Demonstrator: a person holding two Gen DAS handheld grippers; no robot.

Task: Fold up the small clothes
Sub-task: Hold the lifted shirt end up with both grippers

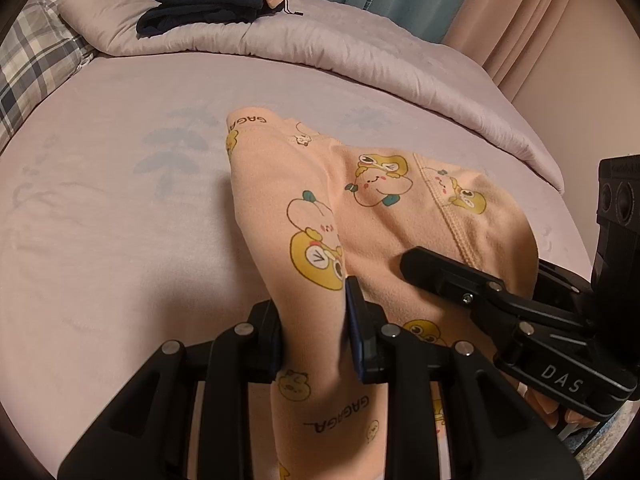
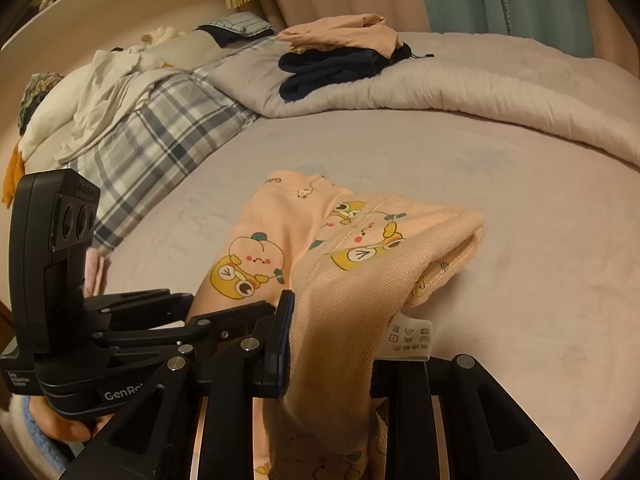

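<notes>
Currently, left wrist view: left gripper [image 1: 314, 328] clamped on peach cartoon-print pants [image 1: 320, 216], bottom centre; garment's long axis runs up-frame, far end lying on the pink bed sheet [image 1: 120, 220] at mid-frame. Right gripper [image 1: 472, 284] enters from lower right. Right wrist view: right gripper [image 2: 328, 340] pinches the pants' ribbed edge [image 2: 340, 280] w/ care label [image 2: 408, 338]; folded clothes [image 2: 340, 52] upper centre.
</notes>
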